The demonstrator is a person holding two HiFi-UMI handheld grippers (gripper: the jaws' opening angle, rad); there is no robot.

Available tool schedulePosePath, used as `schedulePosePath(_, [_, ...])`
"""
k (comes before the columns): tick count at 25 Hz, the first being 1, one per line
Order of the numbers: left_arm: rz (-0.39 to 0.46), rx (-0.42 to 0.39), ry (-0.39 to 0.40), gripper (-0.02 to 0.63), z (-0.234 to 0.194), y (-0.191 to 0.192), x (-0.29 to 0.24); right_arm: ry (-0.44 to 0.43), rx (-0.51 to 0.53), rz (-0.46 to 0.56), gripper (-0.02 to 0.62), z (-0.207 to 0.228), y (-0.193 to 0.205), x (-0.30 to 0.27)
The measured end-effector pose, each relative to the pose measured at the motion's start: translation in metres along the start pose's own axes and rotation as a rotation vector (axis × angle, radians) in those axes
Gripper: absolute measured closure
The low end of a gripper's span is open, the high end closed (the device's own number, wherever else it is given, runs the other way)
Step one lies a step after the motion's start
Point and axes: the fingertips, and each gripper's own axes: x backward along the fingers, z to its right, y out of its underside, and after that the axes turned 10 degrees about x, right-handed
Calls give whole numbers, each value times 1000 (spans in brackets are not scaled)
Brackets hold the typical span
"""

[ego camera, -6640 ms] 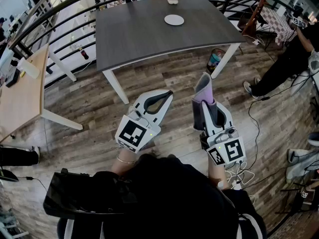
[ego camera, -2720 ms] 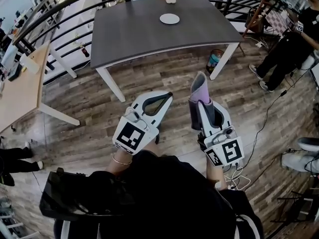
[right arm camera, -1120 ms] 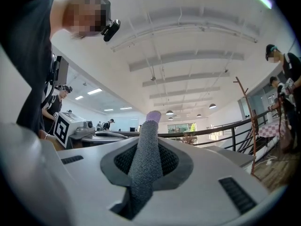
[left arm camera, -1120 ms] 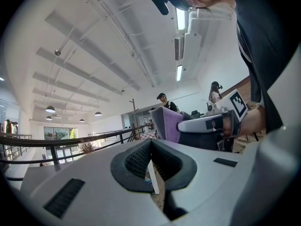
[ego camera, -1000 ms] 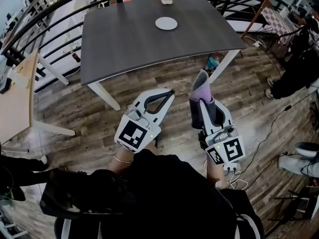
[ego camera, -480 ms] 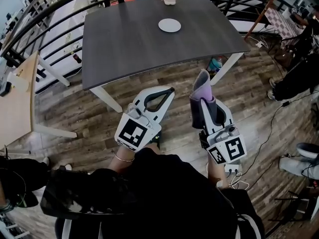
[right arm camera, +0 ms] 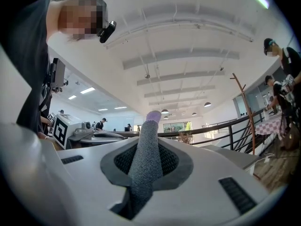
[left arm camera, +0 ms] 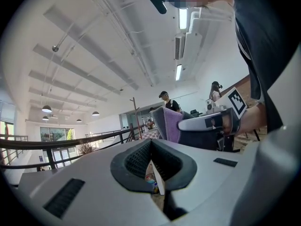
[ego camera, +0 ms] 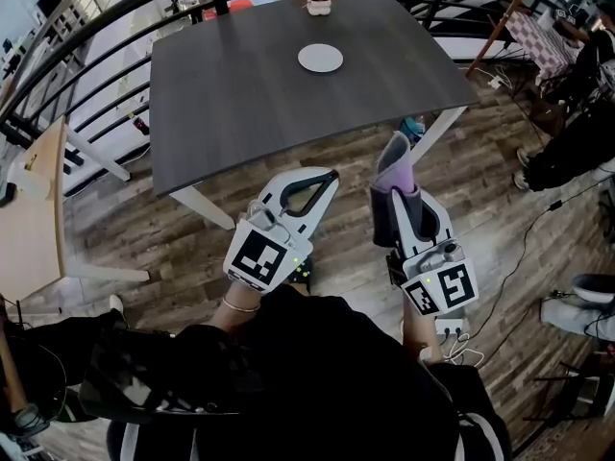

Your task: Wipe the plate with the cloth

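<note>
You stood short of the counter (ego camera: 240, 94), right gripper (ego camera: 396, 192) fingers (ego camera: 381, 215) clenched on the purple cloth (ego camera: 393, 159), left gripper (ego camera: 330, 175) fingers (ego camera: 288, 182) closed empty; the white plate (ego camera: 320, 59) sat at its far side, apparently not yet wiped.

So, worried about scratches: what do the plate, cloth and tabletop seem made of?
The plate: probably glazed ceramic, white, smooth. The cloth: soft fuzzy fabric, maybe microfibre, purple one side, grey the other. The tabletop: dark grey, matte, faint streaks; likely laminate.
</note>
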Motion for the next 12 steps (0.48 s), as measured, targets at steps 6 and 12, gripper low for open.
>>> schedulePosePath(6, [15,8,10,601,-22,-1,-13,3,9,-3,555,10,3,-24])
schedulePosePath(12, [17,14,20,601,-48,1,-29,7,15,-14,555,23,9,-52])
